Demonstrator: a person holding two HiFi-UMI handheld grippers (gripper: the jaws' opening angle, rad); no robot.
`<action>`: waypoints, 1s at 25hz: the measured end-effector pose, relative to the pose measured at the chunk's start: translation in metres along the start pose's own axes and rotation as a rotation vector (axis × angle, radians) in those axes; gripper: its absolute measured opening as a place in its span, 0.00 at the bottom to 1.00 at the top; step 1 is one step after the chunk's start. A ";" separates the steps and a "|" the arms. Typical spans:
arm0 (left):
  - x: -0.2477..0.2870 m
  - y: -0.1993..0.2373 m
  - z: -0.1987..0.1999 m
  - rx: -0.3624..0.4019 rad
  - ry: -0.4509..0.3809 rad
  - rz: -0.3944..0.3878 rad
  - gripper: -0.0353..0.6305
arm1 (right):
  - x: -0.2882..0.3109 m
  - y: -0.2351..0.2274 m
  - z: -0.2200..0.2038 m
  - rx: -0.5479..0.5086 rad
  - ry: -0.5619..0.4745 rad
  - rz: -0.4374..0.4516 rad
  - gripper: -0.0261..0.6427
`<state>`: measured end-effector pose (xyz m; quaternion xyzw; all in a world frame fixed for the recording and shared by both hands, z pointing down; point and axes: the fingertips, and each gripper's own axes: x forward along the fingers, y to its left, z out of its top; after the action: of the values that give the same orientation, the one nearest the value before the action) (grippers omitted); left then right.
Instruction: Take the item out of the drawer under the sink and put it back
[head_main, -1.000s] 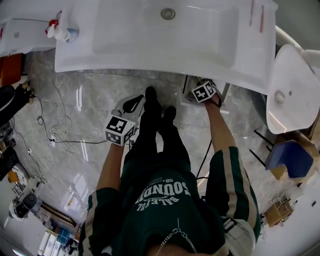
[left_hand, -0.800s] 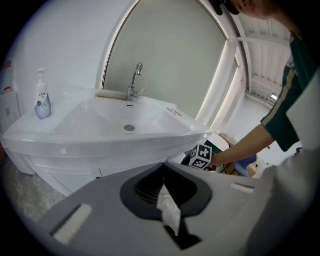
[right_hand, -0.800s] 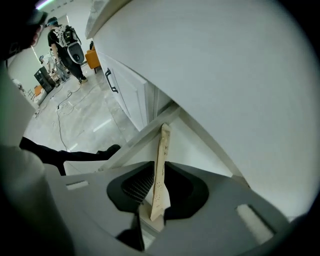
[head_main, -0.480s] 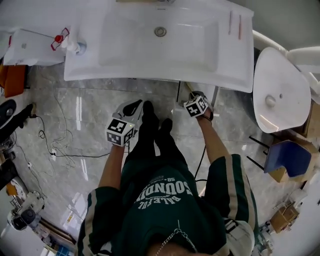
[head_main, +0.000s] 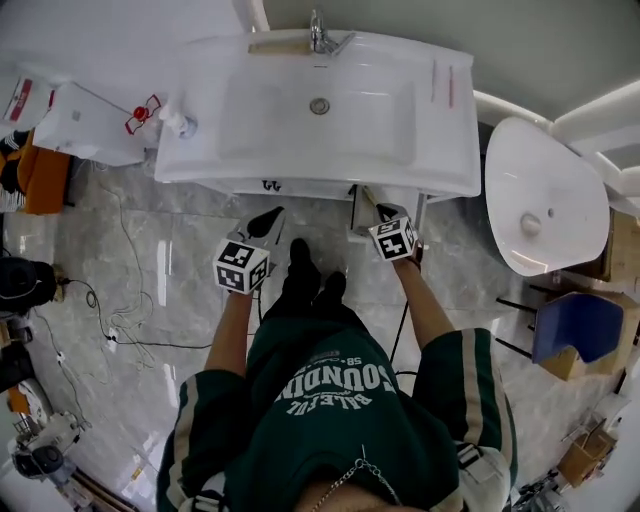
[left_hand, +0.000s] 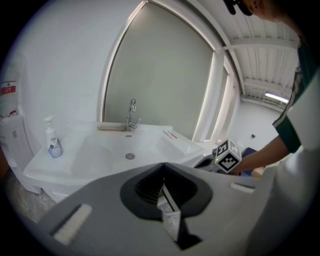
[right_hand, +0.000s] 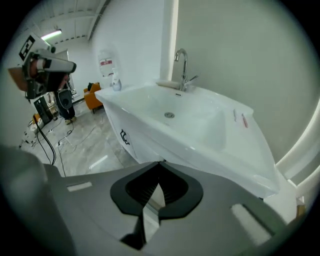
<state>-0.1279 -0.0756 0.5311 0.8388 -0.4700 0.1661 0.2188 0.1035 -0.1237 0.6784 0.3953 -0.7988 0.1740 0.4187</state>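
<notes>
The white sink (head_main: 200, 150) fills the top of the head view. Its cabinet front (right_hand: 131, 142), below the basin, carries a small black handle (right_hand: 124, 136) and looks closed. No drawer item shows anywhere. My left gripper (head_main: 265, 222) hangs just in front of the sink's front edge; in the left gripper view (left_hand: 163, 165) its jaws meet with nothing between them. My right gripper (head_main: 362, 205) is beside it to the right, also at the sink's edge. The right gripper view (right_hand: 161, 162) shows its jaws together and empty.
A soap bottle (head_main: 178, 122) stands at the sink's left corner and a faucet (head_main: 320, 35) at its back. A white toilet (head_main: 545, 195) is to the right, with a blue stool (head_main: 585, 325) beyond it. Cables (head_main: 110, 310) lie on the marble floor to the left.
The head view has pulled back, so the whole sink now shows lower in the picture. Both grippers have come up and stand nearer the sink's front edge.
</notes>
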 end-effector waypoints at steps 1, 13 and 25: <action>-0.001 -0.002 0.006 0.007 -0.013 0.001 0.13 | -0.010 -0.001 0.011 -0.006 -0.033 -0.002 0.04; -0.017 -0.025 0.086 0.096 -0.183 0.001 0.13 | -0.177 -0.049 0.149 0.076 -0.557 -0.111 0.04; -0.025 -0.046 0.116 0.126 -0.250 -0.018 0.13 | -0.261 -0.064 0.177 0.173 -0.795 -0.159 0.04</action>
<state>-0.0923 -0.0969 0.4105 0.8692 -0.4748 0.0876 0.1072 0.1472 -0.1453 0.3605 0.5260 -0.8477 0.0413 0.0550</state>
